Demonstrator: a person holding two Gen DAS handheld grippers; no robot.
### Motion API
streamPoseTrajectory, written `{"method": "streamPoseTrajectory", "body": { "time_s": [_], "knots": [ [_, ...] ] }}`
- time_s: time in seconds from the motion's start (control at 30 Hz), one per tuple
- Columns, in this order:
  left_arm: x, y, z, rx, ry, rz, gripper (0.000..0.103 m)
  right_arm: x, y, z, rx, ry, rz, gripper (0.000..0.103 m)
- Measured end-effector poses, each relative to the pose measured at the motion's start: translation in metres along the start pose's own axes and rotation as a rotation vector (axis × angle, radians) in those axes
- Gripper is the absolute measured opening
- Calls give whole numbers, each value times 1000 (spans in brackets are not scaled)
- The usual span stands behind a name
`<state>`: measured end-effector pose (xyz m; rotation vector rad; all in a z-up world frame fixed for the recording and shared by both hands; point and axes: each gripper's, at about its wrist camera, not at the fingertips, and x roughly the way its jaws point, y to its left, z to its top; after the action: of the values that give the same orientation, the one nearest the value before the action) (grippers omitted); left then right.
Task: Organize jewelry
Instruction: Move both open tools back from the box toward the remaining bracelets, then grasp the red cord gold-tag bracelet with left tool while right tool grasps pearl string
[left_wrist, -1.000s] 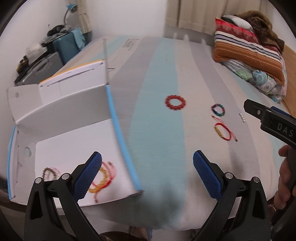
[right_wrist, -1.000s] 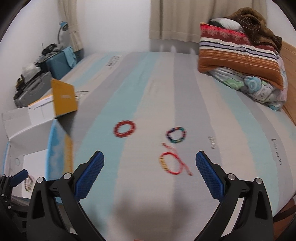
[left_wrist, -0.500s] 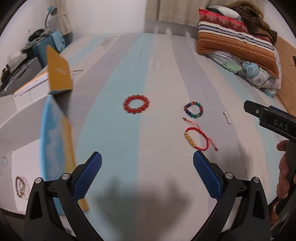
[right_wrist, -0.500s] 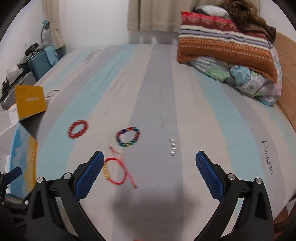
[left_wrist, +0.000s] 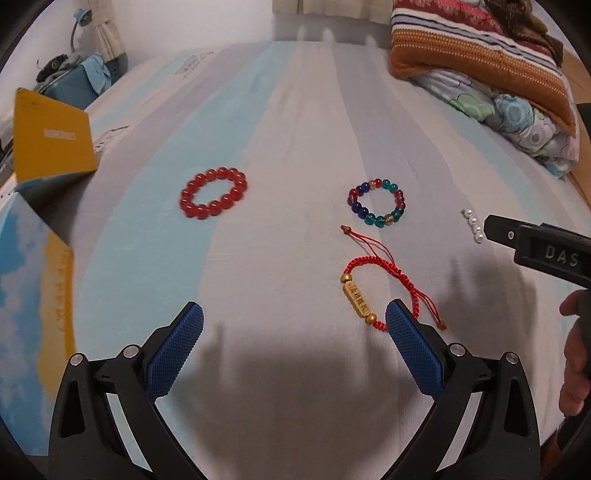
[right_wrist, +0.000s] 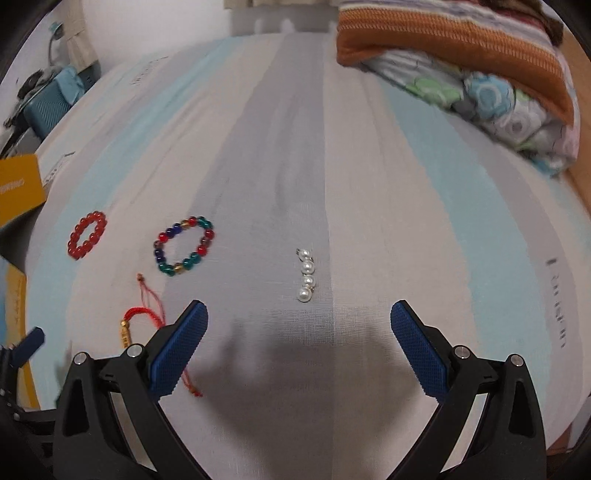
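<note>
Ahead of the blue-padded right gripper (right_wrist: 299, 332) lie white pearls (right_wrist: 306, 275); to its left, a multicoloured bead bracelet (right_wrist: 184, 246), a red bead bracelet (right_wrist: 87, 234), and a red-and-gold cord bracelet (left_wrist: 373, 288), on the grey, white and pale-blue striped bedsheet (right_wrist: 280, 147).

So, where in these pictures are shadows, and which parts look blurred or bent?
Left wrist view: a dark shadow on the bedsheet between the fingers; the red bead bracelet is slightly smeared. Right wrist view: a similar shadow near the fingers; the pillow is blurred. Both views bulge, fisheye-bent.

"DAS" in white on black right gripper (left_wrist: 546, 251) body (cut off at frame edge); bedsheet (right_wrist: 557, 306) print too blurred.
</note>
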<state>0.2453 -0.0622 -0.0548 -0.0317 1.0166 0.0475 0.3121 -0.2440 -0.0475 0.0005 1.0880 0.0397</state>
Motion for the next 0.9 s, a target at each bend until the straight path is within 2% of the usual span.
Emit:
{"method": "streamPoseTrajectory", "body": {
  "time_s": [0.2,0.37,0.43,0.5,0.57,0.6,0.67,0.8,0.9],
  "knots": [
    [25,-13,-1,11,27,16,97,29,0,-2,-29,60,-8,78],
    [37,-17,-2,8,34,19,95,42,-7,-4,2,90,21,62],
    [41,-18,-3,11,37,25,86,47,-8,-5,5,108,23,53],
    [41,-20,-5,24,22,30,76,48,-7,-6,3,112,18,50],
    [40,-21,-6,33,16,29,71,48,-6,-5,-6,117,21,40],
    [39,-21,-6,38,16,33,67,48,-5,-6,-14,120,20,37],
    [37,-22,-6,46,12,36,58,48,-3,-5,-25,123,22,25],
    [34,-24,-7,58,23,0,25,48,-6,-6,-2,130,36,12],
    [32,-26,-8,79,46,-30,7,46,-9,-6,30,136,56,6]
  ]
}}
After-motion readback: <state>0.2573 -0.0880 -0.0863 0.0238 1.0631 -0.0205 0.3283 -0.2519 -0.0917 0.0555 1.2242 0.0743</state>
